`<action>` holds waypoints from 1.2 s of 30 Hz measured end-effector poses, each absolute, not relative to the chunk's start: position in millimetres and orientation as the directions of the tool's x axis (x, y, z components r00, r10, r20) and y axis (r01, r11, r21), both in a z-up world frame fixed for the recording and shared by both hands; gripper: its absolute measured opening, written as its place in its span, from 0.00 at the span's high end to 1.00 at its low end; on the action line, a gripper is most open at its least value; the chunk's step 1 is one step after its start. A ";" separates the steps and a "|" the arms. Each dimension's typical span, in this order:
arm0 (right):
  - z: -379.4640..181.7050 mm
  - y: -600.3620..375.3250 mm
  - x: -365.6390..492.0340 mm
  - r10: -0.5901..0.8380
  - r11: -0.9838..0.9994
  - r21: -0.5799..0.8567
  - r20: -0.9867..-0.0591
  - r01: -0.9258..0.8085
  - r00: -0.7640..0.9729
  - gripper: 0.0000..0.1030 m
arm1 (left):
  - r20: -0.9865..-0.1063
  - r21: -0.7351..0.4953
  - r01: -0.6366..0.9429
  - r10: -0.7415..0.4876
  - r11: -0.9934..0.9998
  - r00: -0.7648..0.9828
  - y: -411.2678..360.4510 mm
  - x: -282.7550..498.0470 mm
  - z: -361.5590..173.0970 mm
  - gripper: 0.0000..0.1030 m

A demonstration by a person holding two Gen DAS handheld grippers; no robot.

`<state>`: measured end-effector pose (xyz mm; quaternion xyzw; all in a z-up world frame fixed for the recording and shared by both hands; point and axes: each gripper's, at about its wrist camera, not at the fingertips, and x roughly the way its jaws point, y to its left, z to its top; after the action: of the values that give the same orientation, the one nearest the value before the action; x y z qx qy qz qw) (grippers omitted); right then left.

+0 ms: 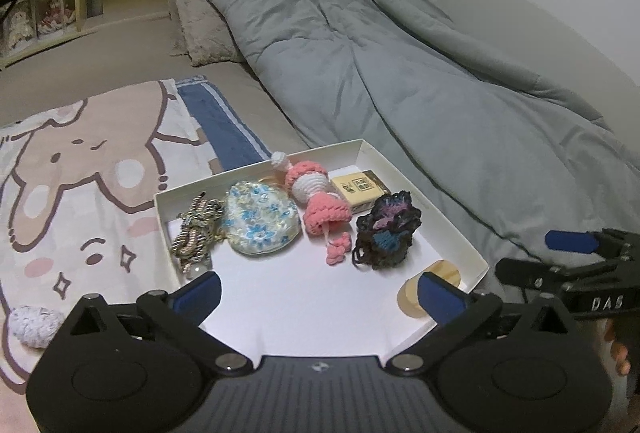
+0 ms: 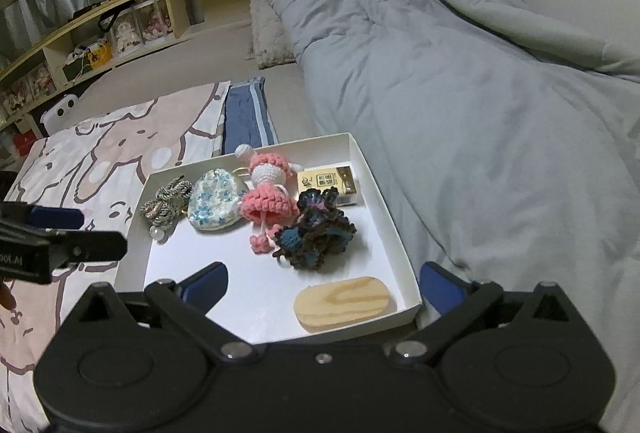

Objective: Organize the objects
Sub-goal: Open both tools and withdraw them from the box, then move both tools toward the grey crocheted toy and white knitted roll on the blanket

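Note:
A shallow white box (image 1: 476, 257) (image 2: 404, 261) lies on the bed. In it are a braided cord charm (image 1: 196, 229) (image 2: 166, 203), a floral pouch (image 1: 262, 219) (image 2: 216, 203), a pink crochet doll (image 1: 320, 197) (image 2: 266, 193), a small tan box (image 1: 360, 189) (image 2: 332, 183), a dark crochet piece (image 1: 386, 231) (image 2: 316, 233) and an oval wooden block (image 2: 344, 303) (image 1: 444, 273). My left gripper (image 1: 318, 293) is open and empty over the box's near edge. My right gripper (image 2: 324, 283) is open and empty above the box's near side. A white crochet ball (image 1: 34, 325) lies left of the box.
A cartoon-print blanket (image 1: 80, 161) (image 2: 120, 145) lies under and left of the box. A grey duvet (image 1: 400, 73) (image 2: 460, 73) fills the right. A pillow (image 1: 200, 25) and a wooden shelf (image 2: 120, 5) are at the back.

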<state>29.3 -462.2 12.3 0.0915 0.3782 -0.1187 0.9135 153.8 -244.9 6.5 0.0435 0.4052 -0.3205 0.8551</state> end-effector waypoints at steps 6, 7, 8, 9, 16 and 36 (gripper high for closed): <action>15.7 -460.2 23.5 -0.158 0.951 0.076 -0.713 0.300 0.683 0.00 | -0.722 -0.173 0.576 -0.501 0.799 0.478 -232.2 147.3 7.6 0.00; 16.3 -459.5 23.2 -0.158 0.951 0.077 -0.713 0.300 0.683 0.00 | -0.721 -0.174 0.574 -0.500 0.801 0.480 -229.8 147.0 7.9 0.00; 17.0 -458.4 22.8 -0.159 0.951 0.075 -0.713 0.300 0.683 0.00 | -0.720 -0.175 0.570 -0.499 0.803 0.482 -227.4 147.3 8.1 0.00; 17.8 -457.1 22.7 -0.162 0.951 0.072 -0.712 0.300 0.683 0.00 | -0.719 -0.178 0.567 -0.500 0.805 0.483 -224.3 147.7 8.3 0.00; 19.9 -448.3 28.6 -0.164 0.954 0.064 -0.710 0.294 0.685 0.00 | -0.711 -0.168 0.537 -0.479 0.827 0.515 -200.8 152.5 6.8 0.00; 31.9 -365.5 98.9 -0.005 0.985 0.125 -0.661 0.117 0.751 0.00 | -0.676 -0.123 0.341 -0.330 0.932 0.658 -73.5 178.0 37.1 0.00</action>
<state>98.9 -365.5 31.9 0.0794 0.3515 -0.0326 0.9322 178.0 -73.5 37.1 0.0070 0.3700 -0.1842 0.9106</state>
